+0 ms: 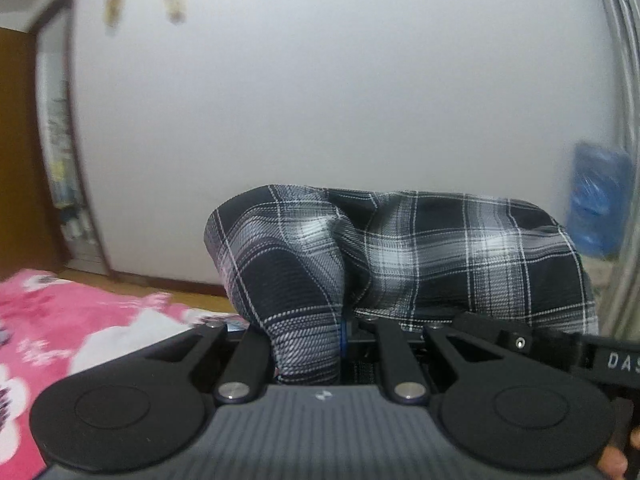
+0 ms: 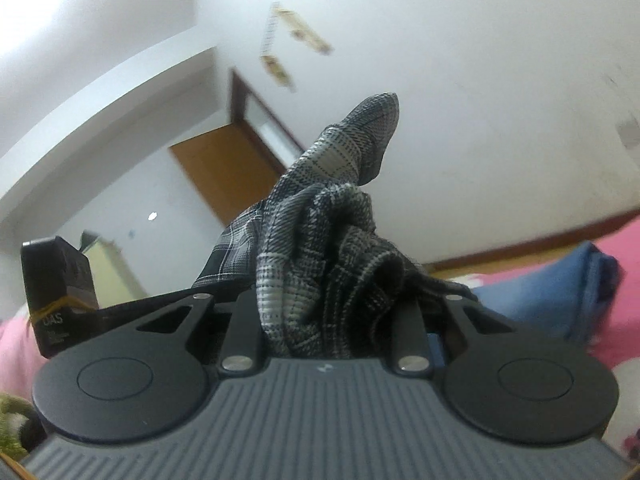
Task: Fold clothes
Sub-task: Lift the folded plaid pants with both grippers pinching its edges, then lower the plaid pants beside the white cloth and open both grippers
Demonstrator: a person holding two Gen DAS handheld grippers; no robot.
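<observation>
Both tongs are clamped on the plaid garment (image 1: 400,252) — it's lifted in the air in front of the white wall (image 1: 320,100), above the pink floral bedding (image 1: 80,320). Left tongs (image 1: 344,332) pinch a bunched edge, with the cloth's long axis spreading sideways toward the right. Right tongs (image 2: 332,320) grip a thick wad — a loose corner sticks up and away. Blue cloth (image 2: 560,288) lies on the bed beyond.
</observation>
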